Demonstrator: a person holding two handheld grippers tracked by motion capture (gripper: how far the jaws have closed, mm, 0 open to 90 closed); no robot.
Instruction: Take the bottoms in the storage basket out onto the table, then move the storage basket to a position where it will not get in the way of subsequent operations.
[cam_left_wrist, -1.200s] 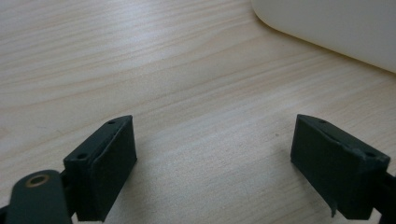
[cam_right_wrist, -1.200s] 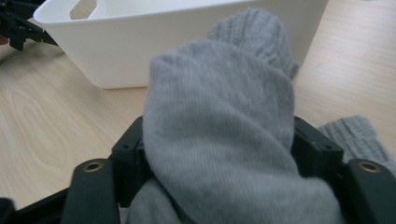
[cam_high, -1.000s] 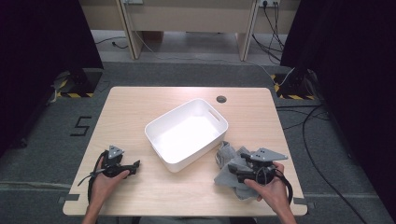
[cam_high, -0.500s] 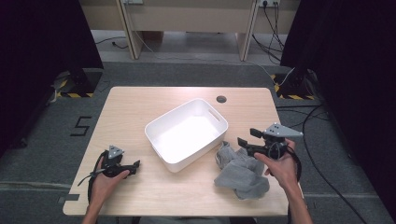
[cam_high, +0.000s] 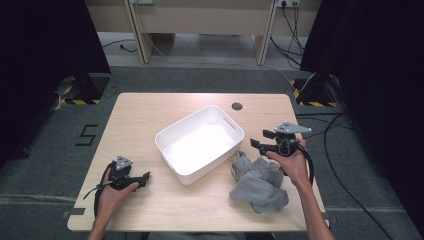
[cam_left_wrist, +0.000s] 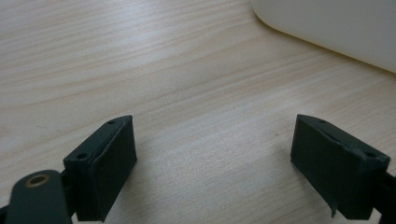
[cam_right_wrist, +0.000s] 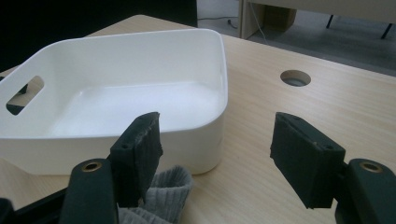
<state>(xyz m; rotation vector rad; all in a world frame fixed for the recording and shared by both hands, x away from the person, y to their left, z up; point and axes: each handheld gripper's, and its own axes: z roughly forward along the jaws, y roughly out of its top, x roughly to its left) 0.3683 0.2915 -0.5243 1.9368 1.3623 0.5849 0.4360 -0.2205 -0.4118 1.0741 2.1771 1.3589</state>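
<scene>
Right gripper lifted off grey cloth — jaws open, beside tub.

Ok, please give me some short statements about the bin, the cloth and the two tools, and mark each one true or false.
1. The white bin is empty. True.
2. The grey cloth lies inside the bin. False: it lies on the table, beside the bin.
3. The right tool is open and holds nothing. True.
4. The left tool is shut on the cloth. False: it is open over bare wood.
5. The table has a round hole behind the bin. True.
</scene>
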